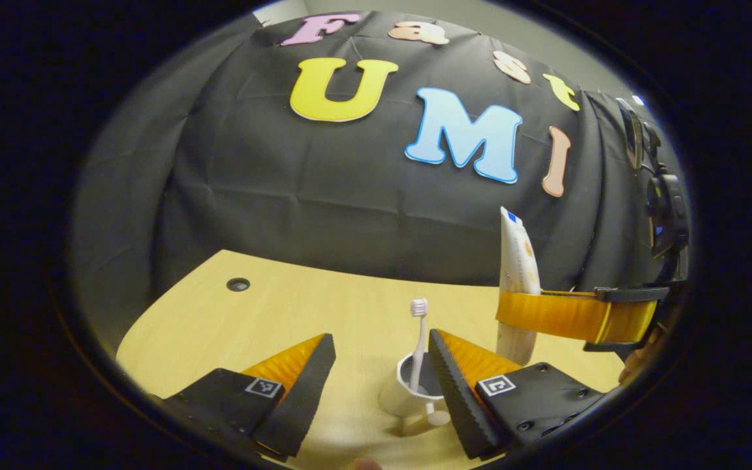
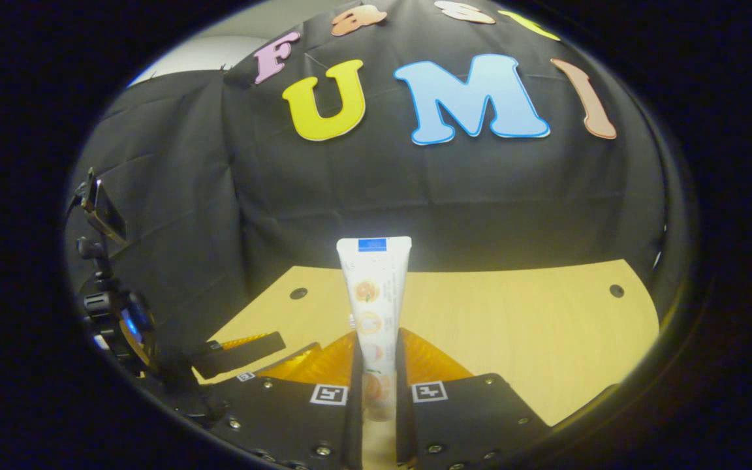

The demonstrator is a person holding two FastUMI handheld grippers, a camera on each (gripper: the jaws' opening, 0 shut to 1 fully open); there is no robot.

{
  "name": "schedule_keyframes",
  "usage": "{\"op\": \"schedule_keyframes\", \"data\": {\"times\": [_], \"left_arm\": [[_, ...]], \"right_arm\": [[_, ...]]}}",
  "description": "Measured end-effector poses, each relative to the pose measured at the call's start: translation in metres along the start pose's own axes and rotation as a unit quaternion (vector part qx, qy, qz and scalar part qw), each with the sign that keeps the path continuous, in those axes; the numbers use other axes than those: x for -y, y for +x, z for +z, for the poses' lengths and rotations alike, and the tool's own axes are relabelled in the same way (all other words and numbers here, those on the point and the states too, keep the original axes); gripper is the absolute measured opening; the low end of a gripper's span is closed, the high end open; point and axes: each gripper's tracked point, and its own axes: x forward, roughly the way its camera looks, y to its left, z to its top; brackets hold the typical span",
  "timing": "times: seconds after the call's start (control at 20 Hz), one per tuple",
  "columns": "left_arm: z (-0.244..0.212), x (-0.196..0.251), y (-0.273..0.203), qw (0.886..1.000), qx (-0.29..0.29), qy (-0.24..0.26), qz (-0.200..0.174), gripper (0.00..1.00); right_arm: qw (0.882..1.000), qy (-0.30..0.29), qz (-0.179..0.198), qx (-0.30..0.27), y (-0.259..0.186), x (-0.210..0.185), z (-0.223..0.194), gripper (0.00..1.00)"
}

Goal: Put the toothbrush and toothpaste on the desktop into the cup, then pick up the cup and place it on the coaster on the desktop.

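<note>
Right gripper [image 2: 376, 391] clamped on toothpaste [image 2: 375, 294]; tube upright, long axis vertical, flat crimped end up, held above desktop [image 2: 532, 326]. Left gripper [image 1: 381, 385] open, nothing btwn fingers; cup [image 1: 408, 391] on desktop ahead of it w/ toothbrush [image 1: 418, 346] standing inside, bristles up, leaning slightly.
</note>
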Motion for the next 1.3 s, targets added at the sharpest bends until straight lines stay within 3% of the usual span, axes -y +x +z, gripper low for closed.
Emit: {"op": "schedule_keyframes", "data": {"times": [0.3, 0.35, 0.45, 0.7, 0.95, 1.0, 1.25, 1.3], "left_arm": [[-0.011, -0.037, -0.033, 0.999, -0.015, -0.029, 0.042, 0.93], [-0.012, -0.042, -0.039, 0.998, -0.017, -0.032, 0.048, 0.89], [-0.017, -0.052, -0.043, 0.997, -0.021, -0.037, 0.058, 0.93], [-0.024, -0.058, -0.051, 0.996, -0.030, -0.051, 0.066, 0.93], [-0.027, -0.053, -0.050, 0.996, -0.034, -0.054, 0.063, 0.93], [-0.028, -0.052, -0.050, 0.996, -0.035, -0.055, 0.062, 0.93], [-0.029, -0.040, -0.050, 0.996, -0.041, -0.052, 0.057, 0.93], [-0.029, -0.037, -0.051, 0.996, -0.043, -0.051, 0.057, 0.93]], "right_arm": [[1.000, -0.006, 0.006, 0.000, 0.039, -0.009, -0.007, 0.21], [1.000, -0.010, 0.005, -0.001, 0.044, -0.010, -0.009, 0.21], [1.000, -0.017, 0.004, -0.008, 0.054, -0.012, -0.017, 0.21], [0.998, -0.054, -0.002, -0.041, 0.065, -0.016, -0.044, 0.22], [0.994, -0.092, -0.009, -0.062, 0.057, -0.013, -0.058, 0.29], [0.993, -0.098, -0.015, -0.065, 0.055, -0.010, -0.060, 0.31], [0.993, -0.100, -0.017, -0.061, 0.043, -0.006, -0.052, 0.69], [0.993, -0.098, -0.015, -0.058, 0.039, -0.006, -0.050, 0.70]]}}
